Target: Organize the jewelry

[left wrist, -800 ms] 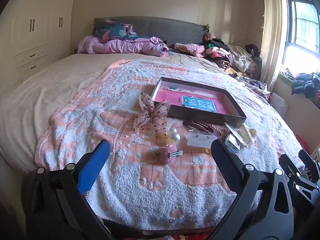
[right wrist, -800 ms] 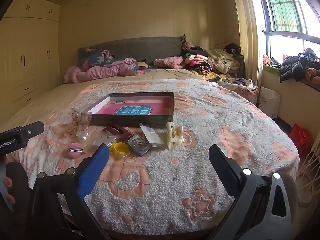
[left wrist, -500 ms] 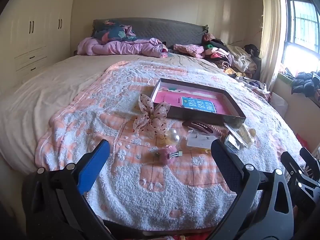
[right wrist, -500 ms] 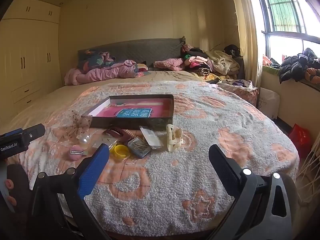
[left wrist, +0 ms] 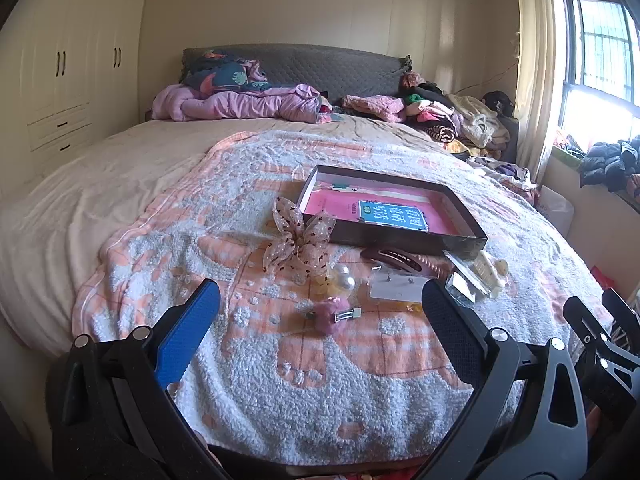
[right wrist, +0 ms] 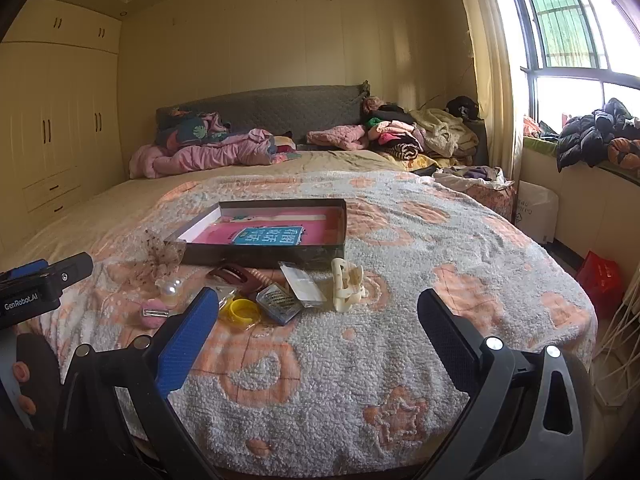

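A dark shallow box (left wrist: 404,236) (right wrist: 264,254) with a pink and blue lining lies on the blanket. In front of it are a dotted bow (left wrist: 298,242) (right wrist: 158,256), a pearl clip (left wrist: 344,278) (right wrist: 173,290), a pink fuzzy clip (left wrist: 334,316) (right wrist: 154,314), a maroon hair clip (left wrist: 390,258) (right wrist: 234,274), a yellow ring (right wrist: 242,312), small clear packets (left wrist: 394,288) (right wrist: 302,280) and a cream claw clip (left wrist: 490,270) (right wrist: 348,286). My left gripper (left wrist: 320,332) is open and empty, short of the pink clip. My right gripper (right wrist: 318,336) is open and empty, short of the pile.
The pink and white blanket (left wrist: 280,360) covers the bed's near end. Pillows and heaped clothes (right wrist: 400,136) lie by the grey headboard. Wardrobes (left wrist: 68,80) stand left. A window, ledge with clothes (right wrist: 592,136) and a red bag (right wrist: 602,280) are right.
Both grippers have drifted slightly, so the box and clips sit a little lower in both views. Nothing was grasped or moved.
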{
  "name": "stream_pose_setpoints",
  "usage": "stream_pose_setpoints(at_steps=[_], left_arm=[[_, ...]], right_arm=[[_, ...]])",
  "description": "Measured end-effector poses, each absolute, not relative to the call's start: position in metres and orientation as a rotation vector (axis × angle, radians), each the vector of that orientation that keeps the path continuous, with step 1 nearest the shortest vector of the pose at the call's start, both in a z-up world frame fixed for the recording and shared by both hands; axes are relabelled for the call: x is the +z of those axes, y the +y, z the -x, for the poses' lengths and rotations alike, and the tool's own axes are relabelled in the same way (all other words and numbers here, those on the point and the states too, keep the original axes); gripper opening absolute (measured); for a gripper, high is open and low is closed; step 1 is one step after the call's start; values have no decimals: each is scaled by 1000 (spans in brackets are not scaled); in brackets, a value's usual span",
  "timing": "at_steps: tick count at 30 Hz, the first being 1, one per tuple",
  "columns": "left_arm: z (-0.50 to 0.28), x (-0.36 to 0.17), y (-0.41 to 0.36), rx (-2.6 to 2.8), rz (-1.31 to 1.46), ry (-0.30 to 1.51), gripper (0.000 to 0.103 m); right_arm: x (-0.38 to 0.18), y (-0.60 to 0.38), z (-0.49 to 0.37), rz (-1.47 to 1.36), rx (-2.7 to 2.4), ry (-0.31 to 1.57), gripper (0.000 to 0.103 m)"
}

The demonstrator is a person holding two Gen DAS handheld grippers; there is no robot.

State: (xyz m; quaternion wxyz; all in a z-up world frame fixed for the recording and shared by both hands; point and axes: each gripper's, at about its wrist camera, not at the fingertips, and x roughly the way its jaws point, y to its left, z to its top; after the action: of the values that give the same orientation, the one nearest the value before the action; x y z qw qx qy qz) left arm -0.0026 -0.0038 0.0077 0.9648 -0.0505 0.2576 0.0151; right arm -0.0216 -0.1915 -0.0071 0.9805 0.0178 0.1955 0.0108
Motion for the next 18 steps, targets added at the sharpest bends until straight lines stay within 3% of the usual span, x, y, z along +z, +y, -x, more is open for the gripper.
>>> stream_pose_setpoints(at_steps=[18], left_arm=[[3,12,-6,31,86,501,92]], right_arm=[[-4,-190,26,-32,17,359,97]])
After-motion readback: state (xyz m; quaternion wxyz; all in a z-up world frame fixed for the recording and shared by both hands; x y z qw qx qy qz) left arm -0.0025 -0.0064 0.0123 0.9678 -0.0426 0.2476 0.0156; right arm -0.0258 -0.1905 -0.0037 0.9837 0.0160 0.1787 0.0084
